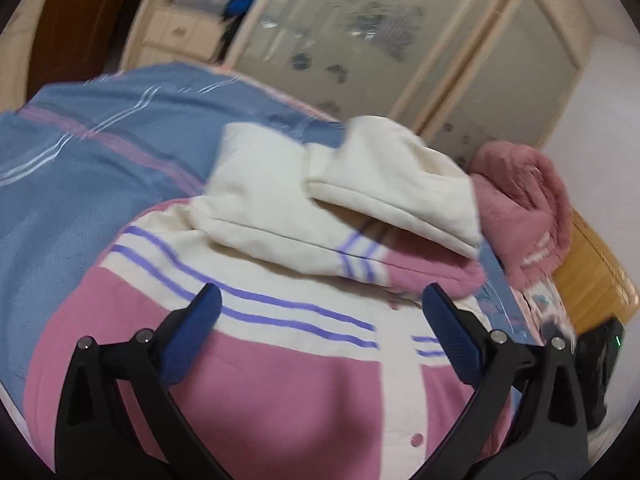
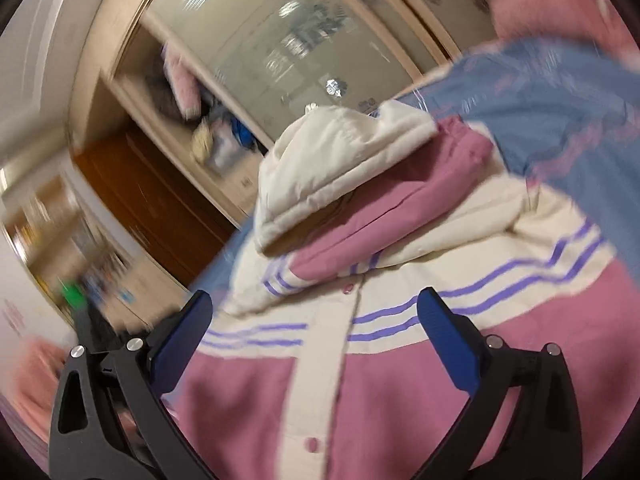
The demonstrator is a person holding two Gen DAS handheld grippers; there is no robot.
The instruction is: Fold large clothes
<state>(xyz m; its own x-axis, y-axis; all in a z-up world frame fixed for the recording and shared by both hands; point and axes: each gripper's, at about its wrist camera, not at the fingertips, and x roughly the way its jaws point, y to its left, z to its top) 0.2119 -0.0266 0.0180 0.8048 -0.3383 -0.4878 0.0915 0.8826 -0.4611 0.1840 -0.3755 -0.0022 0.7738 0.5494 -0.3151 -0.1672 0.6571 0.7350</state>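
Behind the blue bedspread (image 1: 100,184) stands a cream wardrobe (image 1: 360,40) with frosted doors. On the bedspread lies the pink-and-cream jacket (image 1: 280,380), hood (image 1: 360,184) bunched up, a fuzzy pink garment (image 1: 524,208) just beside it. Left tool (image 1: 320,312) and right tool (image 2: 316,316) hover above the jacket, jaws wide apart, holding nothing.

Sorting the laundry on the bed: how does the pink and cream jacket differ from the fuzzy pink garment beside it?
The jacket has smooth fabric in pink and cream blocks with purple stripes and snap buttons; the fuzzy pink garment is plain pink and plush. The jacket lies spread out with its cream hood flopped over; the fuzzy garment sits bunched in a heap. Both rest on the blue blanket.
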